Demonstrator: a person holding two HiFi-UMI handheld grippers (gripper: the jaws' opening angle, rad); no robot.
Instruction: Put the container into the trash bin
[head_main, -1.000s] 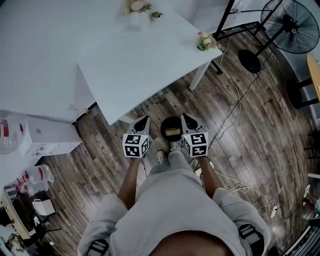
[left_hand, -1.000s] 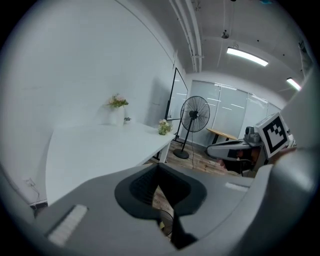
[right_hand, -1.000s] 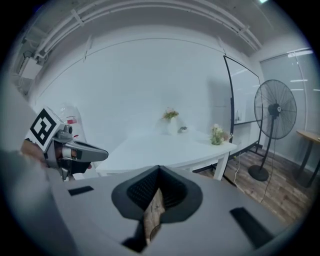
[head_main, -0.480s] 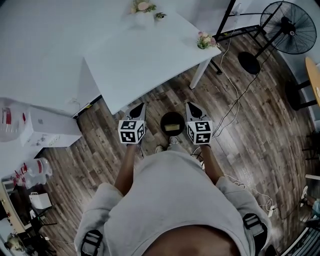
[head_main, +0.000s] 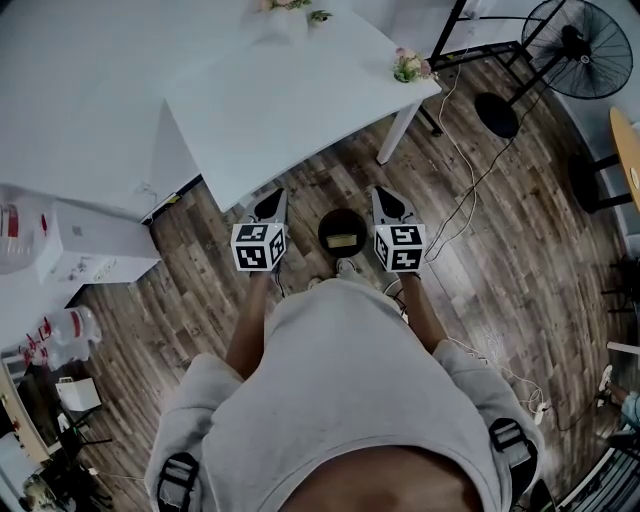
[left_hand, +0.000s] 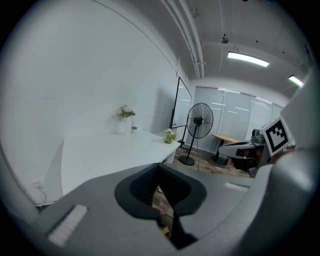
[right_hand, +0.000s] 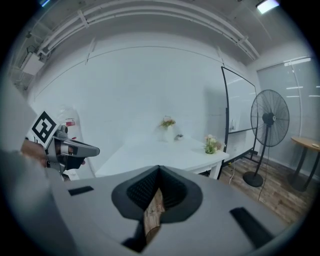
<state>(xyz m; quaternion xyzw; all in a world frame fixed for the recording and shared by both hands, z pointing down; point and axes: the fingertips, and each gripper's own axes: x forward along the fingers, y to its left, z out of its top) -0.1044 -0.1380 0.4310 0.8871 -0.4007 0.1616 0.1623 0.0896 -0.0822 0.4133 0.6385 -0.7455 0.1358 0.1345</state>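
In the head view, a person is standing on the wooden floor (head_main: 520, 250), holding the left tool (head_main: 271, 203) and the right tool (head_main: 390, 202) out in front, side by side and apart. The black trash bin (head_main: 327, 224) is sitting on the floor between the two tools. The container (head_main: 345, 241), a tan block, is lying inside it. Neither tool is touching the bin or the container. Just beyond the bin, a white desk (head_main: 290, 100) is standing with a small bunch of flowers (head_main: 409, 67) at its near corner. A standing fan (head_main: 575, 45) is showing at the upper right.

In the left gripper view, the left tool (left_hand: 159, 171) is pointing over the desk (left_hand: 110, 152) toward the fan (left_hand: 200, 120). Its jaws are pressing together with nothing between them, leaving only a thin sliver of floor showing through the slit. The right tool's marker cube (left_hand: 276, 134) is showing at the right edge.

In the right gripper view, the right tool (right_hand: 159, 172) is pointing toward the desk (right_hand: 165, 155) and the flowers (right_hand: 210, 144). Its jaws are likewise pressing together and gripping nothing, with a strip of floor boards showing through the gap behind the tips. The left tool (right_hand: 67, 148) is hanging at the left, and the fan (right_hand: 270, 119) is standing at the right beside a whiteboard (right_hand: 239, 107).
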